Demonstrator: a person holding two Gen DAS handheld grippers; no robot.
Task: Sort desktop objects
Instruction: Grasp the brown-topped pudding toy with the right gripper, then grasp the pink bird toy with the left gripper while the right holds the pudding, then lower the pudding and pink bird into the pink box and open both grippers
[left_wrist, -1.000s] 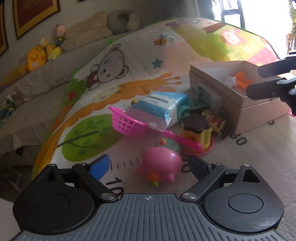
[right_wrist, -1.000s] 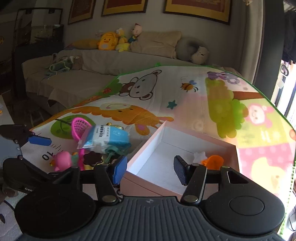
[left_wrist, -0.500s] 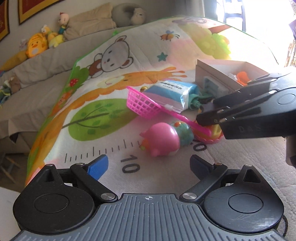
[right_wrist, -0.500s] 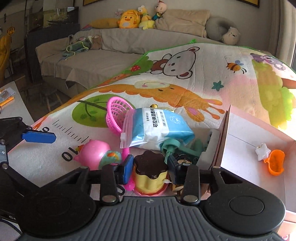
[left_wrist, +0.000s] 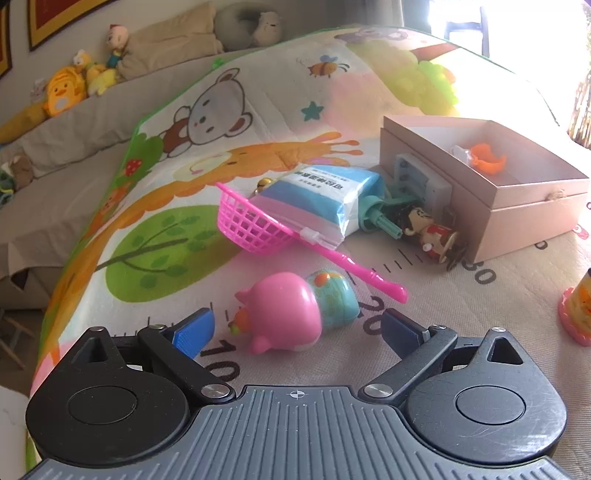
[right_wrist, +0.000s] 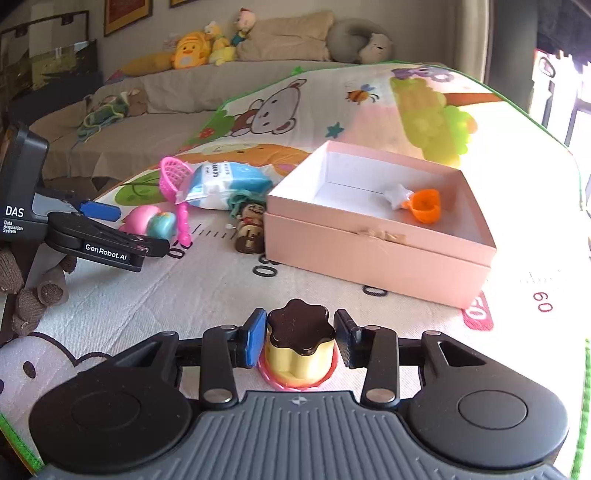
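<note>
Left gripper (left_wrist: 297, 326): held low and nearly level, its two fingers spread wide apart with nothing clamped between them; blue pad on the left finger (left_wrist: 194, 332), dark pad on the right. Seen from the right wrist camera, it reached in from the left edge, gripped by a hand in a knitted glove (right_wrist: 33, 291). Right gripper (right_wrist: 300, 341): fingers drawn in close, both pads pressed against a held object.

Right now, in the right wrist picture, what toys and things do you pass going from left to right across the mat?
Left gripper → pink net → blue pack → pudding toy held in the right gripper → pink box → orange cup.
</note>
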